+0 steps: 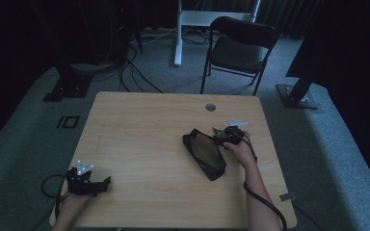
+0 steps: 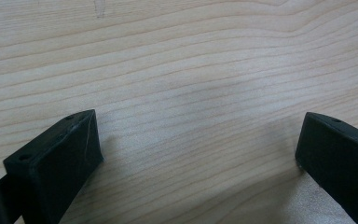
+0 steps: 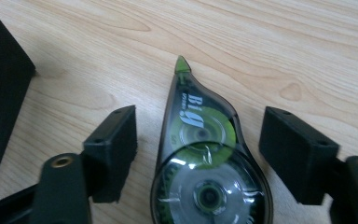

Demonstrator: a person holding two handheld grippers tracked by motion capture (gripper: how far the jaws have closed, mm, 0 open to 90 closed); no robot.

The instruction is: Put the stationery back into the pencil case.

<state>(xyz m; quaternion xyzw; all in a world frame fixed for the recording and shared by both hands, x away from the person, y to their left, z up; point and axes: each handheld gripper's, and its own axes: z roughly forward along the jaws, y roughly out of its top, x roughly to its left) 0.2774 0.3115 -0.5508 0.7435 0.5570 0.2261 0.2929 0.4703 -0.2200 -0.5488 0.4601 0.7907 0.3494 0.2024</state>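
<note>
Nothing is gripped yet: beside the black pouch (image 1: 204,154), the right gripper (image 3: 198,140) is spread around a correction-tape dispenser (image 3: 205,163), while the left gripper (image 2: 198,140) is held open over bare table (image 2: 191,60).

Correction tape dispenser (image 3: 205,158) cut off by the right gripper view's bottom edge, black mesh pouch (image 3: 0,93) cropped at its left edge.

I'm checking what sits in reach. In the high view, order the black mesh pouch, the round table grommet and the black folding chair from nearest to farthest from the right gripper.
From the right gripper:
1. Black mesh pouch, just left of it.
2. Round grey table grommet, beyond, near the far edge.
3. Black folding chair, on the floor past the table.
</note>
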